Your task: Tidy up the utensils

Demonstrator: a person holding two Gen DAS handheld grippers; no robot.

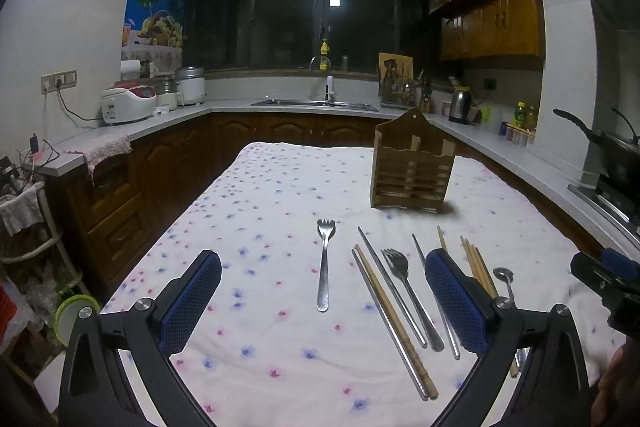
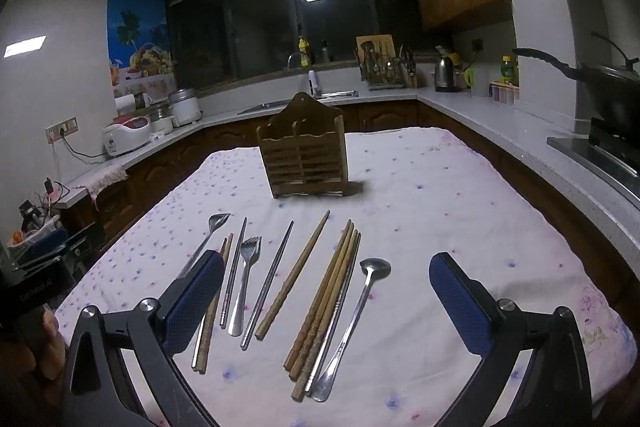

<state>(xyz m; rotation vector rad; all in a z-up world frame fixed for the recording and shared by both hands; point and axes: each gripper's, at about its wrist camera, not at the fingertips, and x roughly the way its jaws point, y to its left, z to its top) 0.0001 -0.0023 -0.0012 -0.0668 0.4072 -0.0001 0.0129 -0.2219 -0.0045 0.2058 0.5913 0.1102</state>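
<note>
1. Covering the worktop [image 1: 280, 187]: a white cloth printed with small pink and blue flowers, soft and slightly rumpled.
2. Standing upright at the far end: a slatted wooden holder [image 1: 412, 171] with a peaked back, apart from the utensils.
3. Hovering over the near edge: left gripper [image 1: 324, 301] and right gripper [image 2: 326, 303], jaws spread wide, gripping nothing, blue textured pads showing.
4. Lying flat in a row: wooden chopsticks [image 2: 320, 303], thin metal chopsticks [image 2: 266, 287], two steel forks [image 1: 325, 263].
5. Showing whole only in the right view: a round-bowled steel ladle spoon [image 2: 356, 311], half hidden behind a pad in the left view.
</note>
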